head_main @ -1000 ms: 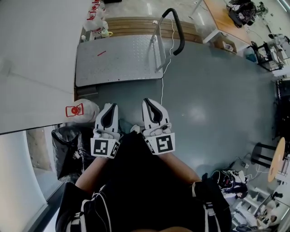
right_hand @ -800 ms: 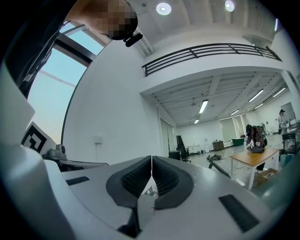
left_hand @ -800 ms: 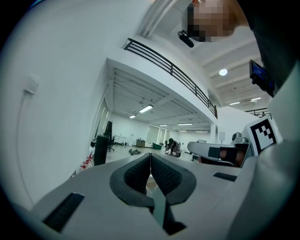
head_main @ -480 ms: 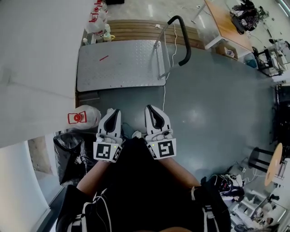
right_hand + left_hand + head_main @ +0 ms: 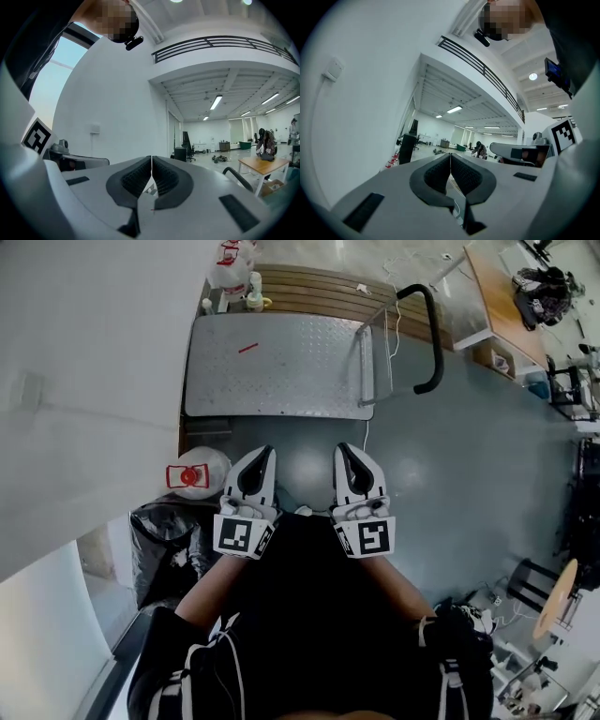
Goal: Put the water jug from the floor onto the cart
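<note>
Smooth grey floor [image 5: 450,456]. The flat grey checker-plate cart with a black loop handle [image 5: 281,367] sits further right in the head view than a second ago, its near edge slightly closer to the tongs. Crumpled black plastic bag [image 5: 164,540], partly cut off by the wall. Pale round water jug with a red cap [image 5: 199,476] stands on the floor off the cart's near left corner, just left of the left tongs [image 5: 264,457]. Right tongs [image 5: 345,454] alongside. Both clenched and empty, as before.
</note>
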The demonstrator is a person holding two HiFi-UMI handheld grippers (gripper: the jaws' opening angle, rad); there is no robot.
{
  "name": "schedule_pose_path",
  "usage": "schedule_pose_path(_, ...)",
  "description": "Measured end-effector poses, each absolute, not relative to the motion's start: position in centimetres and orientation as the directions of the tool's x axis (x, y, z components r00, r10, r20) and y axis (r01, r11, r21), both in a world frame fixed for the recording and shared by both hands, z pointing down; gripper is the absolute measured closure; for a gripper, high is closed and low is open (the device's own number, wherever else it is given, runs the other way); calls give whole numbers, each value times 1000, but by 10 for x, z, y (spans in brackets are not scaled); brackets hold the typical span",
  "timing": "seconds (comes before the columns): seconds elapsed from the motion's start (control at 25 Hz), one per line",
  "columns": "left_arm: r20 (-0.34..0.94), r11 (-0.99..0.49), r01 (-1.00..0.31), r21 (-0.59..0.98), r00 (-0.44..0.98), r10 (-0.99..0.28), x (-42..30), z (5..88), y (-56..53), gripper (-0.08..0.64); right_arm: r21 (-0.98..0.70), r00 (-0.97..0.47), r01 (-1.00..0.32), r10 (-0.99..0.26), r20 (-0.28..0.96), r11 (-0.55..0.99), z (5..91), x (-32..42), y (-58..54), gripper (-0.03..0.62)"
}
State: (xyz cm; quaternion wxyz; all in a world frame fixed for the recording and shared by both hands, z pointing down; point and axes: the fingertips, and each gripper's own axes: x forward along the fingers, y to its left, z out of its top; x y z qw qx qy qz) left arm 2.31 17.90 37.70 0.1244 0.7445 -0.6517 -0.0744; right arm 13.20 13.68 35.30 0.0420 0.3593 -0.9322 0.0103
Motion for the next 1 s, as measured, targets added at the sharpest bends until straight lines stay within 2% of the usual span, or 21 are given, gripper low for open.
schedule_pose_path(0.52,79,-88,-942,323,119,-990,-111,403,138,541,41,-678,-721,-716,165,692,366,37,80,572)
schedule_pose_path(0.8,91,-79,-929,362,119,-989,-144,414,122,541,54,-703,-687,-682,200,724,378,6,78,572)
schedule_pose_path(1.0,116,-56,-940,338,101,-988,-148,424,118,541,112,-750,-634,-644,151,765,368,-5,74,572)
